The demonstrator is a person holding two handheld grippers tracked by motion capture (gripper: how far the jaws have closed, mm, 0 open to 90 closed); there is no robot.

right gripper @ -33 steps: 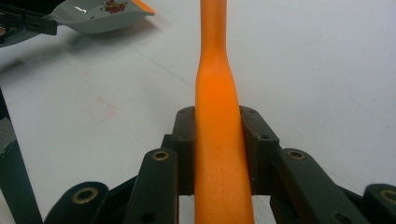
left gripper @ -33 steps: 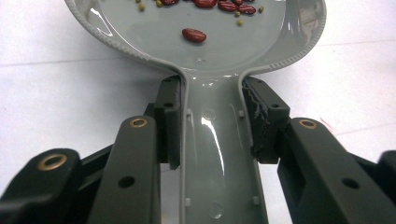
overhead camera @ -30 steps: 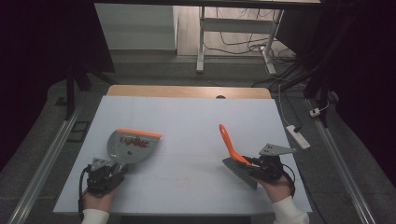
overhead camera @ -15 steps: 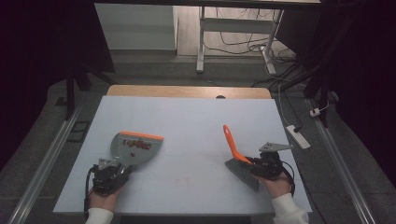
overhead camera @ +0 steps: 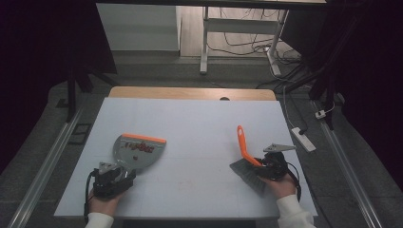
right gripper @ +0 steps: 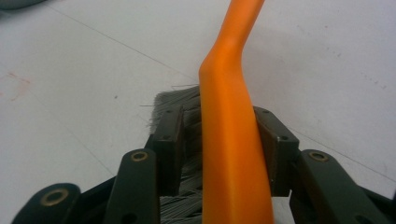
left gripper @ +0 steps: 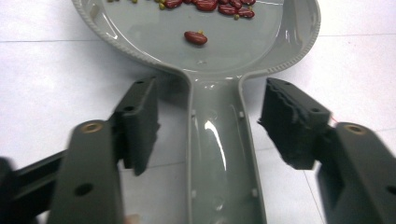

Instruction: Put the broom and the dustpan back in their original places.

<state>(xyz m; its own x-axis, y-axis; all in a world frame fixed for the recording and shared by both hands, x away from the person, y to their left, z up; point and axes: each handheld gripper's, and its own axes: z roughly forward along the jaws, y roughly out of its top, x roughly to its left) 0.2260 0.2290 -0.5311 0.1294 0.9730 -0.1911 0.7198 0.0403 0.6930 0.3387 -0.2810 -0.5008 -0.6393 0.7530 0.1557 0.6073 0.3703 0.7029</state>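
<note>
- So, left gripper (left gripper: 208, 126) first: its jaws have just been opening and now stand spread on either side of the grey dustpan handle (left gripper: 222, 154), with daylight on both sides, so nothing is pinched.
- The handle runs straight from 6 to 12 o'clock in the left gripper view, widening into the dustpan (overhead camera: 138, 149) pan, where red beans (left gripper: 195, 37) and a few small greenish bits sit.
- Right gripper (right gripper: 219, 140): its jaws have just been opening too. The orange brush handle (right gripper: 233, 140) is between them, hard against the right-hand pad, with a gap on the other side. I'd call that a release, not a grip.
- In the high view the brush (overhead camera: 247, 159) has its grey bristles down at the gripper and the handle pointing to about 11 o'clock.
- Key relation: each tool lies along its own gripper's axis, so backing straight out toward 6 o'clock looks like the clean exit.
- Dustpan is nearer the left hand (overhead camera: 107, 199), brush nearer the right hand (overhead camera: 280, 185), and the two are well apart.
- Room: lots of bare white table (overhead camera: 199, 118) between them and out toward 12 o'clock; both hands sit near the front edge.
</note>
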